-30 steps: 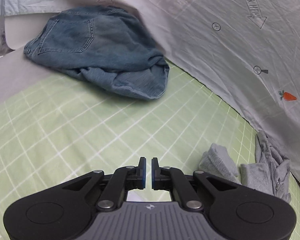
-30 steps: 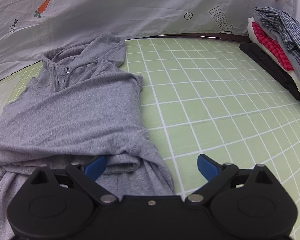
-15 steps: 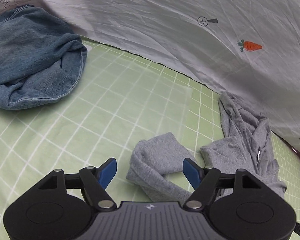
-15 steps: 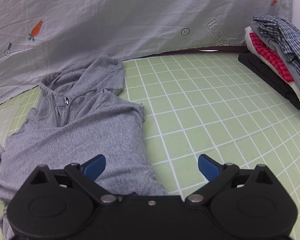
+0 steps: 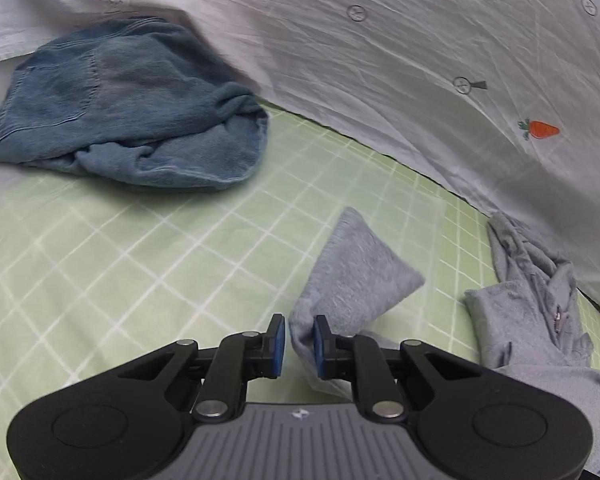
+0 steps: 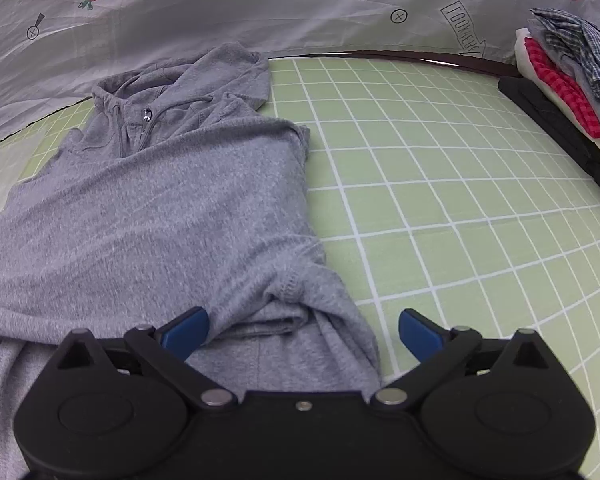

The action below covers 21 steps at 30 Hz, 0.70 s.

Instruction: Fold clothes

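Since half a second back, left hand-held gripper (image 5: 299,340) has gone from wide apart to pinched on the grey sleeve (image 5: 354,276); sleeve cloth sits between the blue pads, and the sleeve's far end now points up-left, lifted into a wedge. Left view has swung; jeans (image 5: 128,104) are back near the top left.

Hoodie (image 6: 160,200) lies front-up on the green grid mat (image 6: 440,200), hood toward the backdrop, zip pull showing at the neck. Body is spread flat, its lower hem bunched in folds near the right hand-held gripper (image 6: 302,330). That gripper's fingers are spread wide, clamped on nothing; left pad (image 6: 186,330) is over the hem folds, right pad over bare mat. Whether it touches the cloth, cannot tell.

Jeans are a crumpled blue heap at the mat's far left edge, well apart from the hoodie.

White sheet (image 5: 420,60) with carrot prints rises behind the mat.

Stack of folded clothes (image 6: 568,92) at far right: checked shirt on top, red-striped and black below.
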Each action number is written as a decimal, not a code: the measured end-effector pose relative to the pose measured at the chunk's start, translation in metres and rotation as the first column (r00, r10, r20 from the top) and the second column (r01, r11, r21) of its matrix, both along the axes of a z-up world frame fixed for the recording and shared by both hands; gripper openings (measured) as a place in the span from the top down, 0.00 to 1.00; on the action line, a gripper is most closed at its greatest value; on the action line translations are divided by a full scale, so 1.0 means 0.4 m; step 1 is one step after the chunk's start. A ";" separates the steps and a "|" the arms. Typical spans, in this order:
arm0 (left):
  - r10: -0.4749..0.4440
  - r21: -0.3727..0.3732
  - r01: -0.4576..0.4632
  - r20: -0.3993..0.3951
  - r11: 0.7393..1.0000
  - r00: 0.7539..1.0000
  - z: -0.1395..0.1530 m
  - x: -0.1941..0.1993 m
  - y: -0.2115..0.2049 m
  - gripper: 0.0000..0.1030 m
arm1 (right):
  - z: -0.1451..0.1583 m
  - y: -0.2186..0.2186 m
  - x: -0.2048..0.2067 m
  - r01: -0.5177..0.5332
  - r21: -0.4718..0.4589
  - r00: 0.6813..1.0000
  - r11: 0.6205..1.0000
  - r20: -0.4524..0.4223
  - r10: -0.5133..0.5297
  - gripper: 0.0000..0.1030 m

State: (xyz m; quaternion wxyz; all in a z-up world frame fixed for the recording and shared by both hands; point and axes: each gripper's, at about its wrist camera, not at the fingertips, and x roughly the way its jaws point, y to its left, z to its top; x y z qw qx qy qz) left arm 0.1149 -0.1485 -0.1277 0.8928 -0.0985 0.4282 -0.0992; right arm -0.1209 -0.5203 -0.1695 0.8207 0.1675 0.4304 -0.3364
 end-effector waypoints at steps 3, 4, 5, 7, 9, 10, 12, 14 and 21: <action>0.100 -0.060 -0.107 -0.104 0.992 0.990 -0.034 -0.012 0.083 0.84 | -0.005 0.000 -0.006 -0.002 0.008 1.000 1.000 0.004 0.002 0.00; 0.114 -0.080 -0.124 -0.126 0.989 0.986 -0.042 -0.016 0.100 0.83 | -0.006 0.000 -0.008 -0.001 0.013 1.000 1.000 0.006 0.001 0.00; 0.119 -0.095 -0.132 -0.130 0.987 0.984 -0.044 -0.020 0.108 0.81 | -0.007 0.000 -0.009 -0.001 0.016 1.000 1.000 0.007 0.001 0.00; 0.124 -0.096 -0.137 -0.129 0.986 0.984 -0.041 -0.022 0.111 0.80 | -0.007 0.000 -0.009 -0.001 0.018 1.000 1.000 0.005 0.001 0.00; 0.132 -0.072 -0.142 -0.125 0.987 0.983 -0.040 -0.017 0.105 0.73 | -0.007 0.002 -0.009 -0.007 0.016 1.000 1.000 -0.003 0.007 0.00; 0.136 -0.060 -0.145 -0.123 0.988 0.983 -0.039 -0.015 0.102 0.68 | -0.008 0.003 -0.009 -0.009 0.017 1.000 1.000 -0.005 0.009 0.00; 0.141 -0.047 -0.147 -0.122 0.988 0.982 -0.041 -0.009 0.098 0.60 | -0.011 0.004 -0.012 -0.008 0.024 1.000 1.000 -0.005 0.008 0.00; 0.131 -0.030 -0.136 -0.121 0.990 0.984 -0.041 -0.005 0.087 0.53 | -0.013 0.001 -0.014 -0.004 0.034 1.000 0.999 -0.006 0.004 0.00; 0.095 -0.022 -0.098 -0.128 0.995 0.987 -0.045 0.003 0.069 0.93 | -0.003 0.008 -0.016 0.005 0.014 1.000 1.000 -0.018 -0.005 0.00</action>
